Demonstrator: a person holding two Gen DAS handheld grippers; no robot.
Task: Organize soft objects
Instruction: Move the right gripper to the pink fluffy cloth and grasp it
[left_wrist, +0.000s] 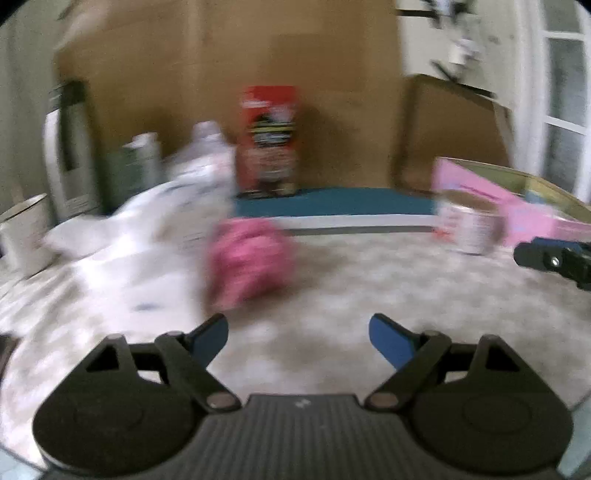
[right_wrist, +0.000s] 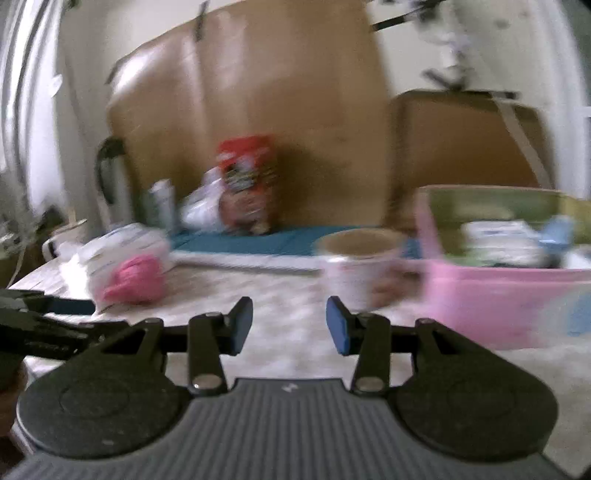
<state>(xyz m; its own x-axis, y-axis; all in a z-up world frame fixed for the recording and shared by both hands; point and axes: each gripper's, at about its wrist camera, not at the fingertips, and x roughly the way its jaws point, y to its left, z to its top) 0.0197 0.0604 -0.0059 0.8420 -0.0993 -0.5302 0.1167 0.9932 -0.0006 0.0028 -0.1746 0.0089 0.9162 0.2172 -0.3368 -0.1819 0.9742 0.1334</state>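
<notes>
Blurred view: the left gripper (left_wrist: 297, 338) and right gripper (right_wrist: 289, 323) both hold their jaws open and empty above the table (left_wrist: 351, 295). A pink soft bundle (left_wrist: 249, 264) lies ahead, left of a pink bin (right_wrist: 498, 295).

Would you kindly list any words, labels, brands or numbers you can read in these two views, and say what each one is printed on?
None can be read; both views are motion-blurred.
Red snack bag: bold printing on the front, too blurred to read.
White paper cup: reddish marks on the side, blurred.
White printed package beside the pink soft object: bluish print, unreadable.
Packs inside the pink bin: blue labelling, unreadable.
</notes>
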